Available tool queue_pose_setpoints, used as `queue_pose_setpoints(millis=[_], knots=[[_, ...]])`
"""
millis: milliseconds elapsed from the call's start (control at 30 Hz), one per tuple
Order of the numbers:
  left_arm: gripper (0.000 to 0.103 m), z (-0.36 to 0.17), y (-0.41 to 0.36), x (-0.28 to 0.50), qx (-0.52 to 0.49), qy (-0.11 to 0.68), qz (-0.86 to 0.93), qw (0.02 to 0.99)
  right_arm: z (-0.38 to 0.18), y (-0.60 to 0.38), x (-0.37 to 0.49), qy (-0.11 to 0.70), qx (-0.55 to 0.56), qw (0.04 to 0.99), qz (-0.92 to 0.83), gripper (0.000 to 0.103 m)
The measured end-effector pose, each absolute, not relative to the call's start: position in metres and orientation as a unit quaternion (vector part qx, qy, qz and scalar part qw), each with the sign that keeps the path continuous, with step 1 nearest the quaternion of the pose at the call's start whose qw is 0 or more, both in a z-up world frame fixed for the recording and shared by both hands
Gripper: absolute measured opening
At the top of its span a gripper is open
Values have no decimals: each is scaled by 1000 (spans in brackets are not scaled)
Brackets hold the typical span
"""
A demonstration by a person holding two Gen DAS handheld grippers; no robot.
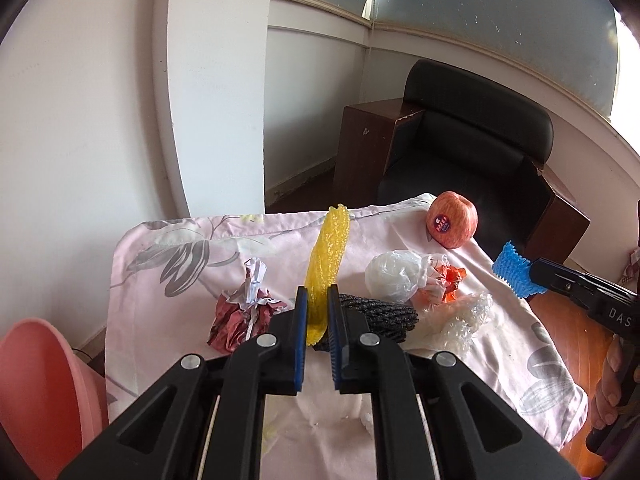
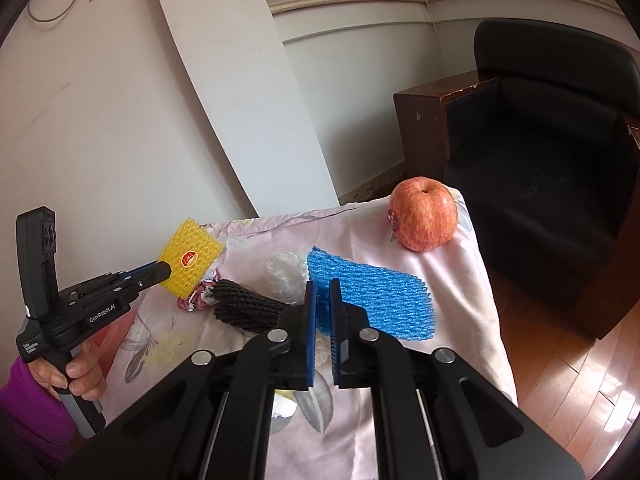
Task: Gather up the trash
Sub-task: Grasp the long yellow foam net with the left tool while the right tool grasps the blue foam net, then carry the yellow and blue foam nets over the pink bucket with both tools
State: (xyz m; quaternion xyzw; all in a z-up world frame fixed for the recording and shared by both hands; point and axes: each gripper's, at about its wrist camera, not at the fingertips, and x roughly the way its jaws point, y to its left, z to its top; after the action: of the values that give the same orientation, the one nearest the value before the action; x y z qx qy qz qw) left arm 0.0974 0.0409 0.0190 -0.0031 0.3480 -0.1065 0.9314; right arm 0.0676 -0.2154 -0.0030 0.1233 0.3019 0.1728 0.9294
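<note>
My left gripper [image 1: 318, 312] is shut on a yellow foam fruit net [image 1: 328, 256], lifted above the table; in the right wrist view the same left gripper [image 2: 164, 270] pinches the yellow net [image 2: 191, 258]. My right gripper [image 2: 323, 308] is shut on a blue foam net [image 2: 372, 300], also seen at the right edge of the left wrist view, where the blue net [image 1: 514, 270] sticks out of the right gripper [image 1: 534, 274]. On the cloth lie a dark foam net [image 1: 380, 316], a crumpled red-and-silver wrapper [image 1: 244, 316], a white plastic bag [image 1: 394, 278], an orange scrap [image 1: 450, 280] and clear bubble wrap [image 1: 460, 324].
A red apple [image 2: 424, 214] stands at the table's far right corner. The table is covered by a pink flowered cloth [image 1: 168, 252]. A pink basin [image 1: 40, 384] sits low at the left. A black armchair [image 2: 552, 152] stands beyond the table; wooden floor [image 2: 560, 360] at right.
</note>
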Motion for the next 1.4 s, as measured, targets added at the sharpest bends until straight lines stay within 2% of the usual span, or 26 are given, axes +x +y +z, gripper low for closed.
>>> queue_pose_setpoints(millis=[700,1400], knots=[[9,23,86,37,-51,337,-19,940,3,-145,45,306,77,911,267,6],[9,29,159,2,-75,311,100,942,22,-23,52,298,11,870,394,6]])
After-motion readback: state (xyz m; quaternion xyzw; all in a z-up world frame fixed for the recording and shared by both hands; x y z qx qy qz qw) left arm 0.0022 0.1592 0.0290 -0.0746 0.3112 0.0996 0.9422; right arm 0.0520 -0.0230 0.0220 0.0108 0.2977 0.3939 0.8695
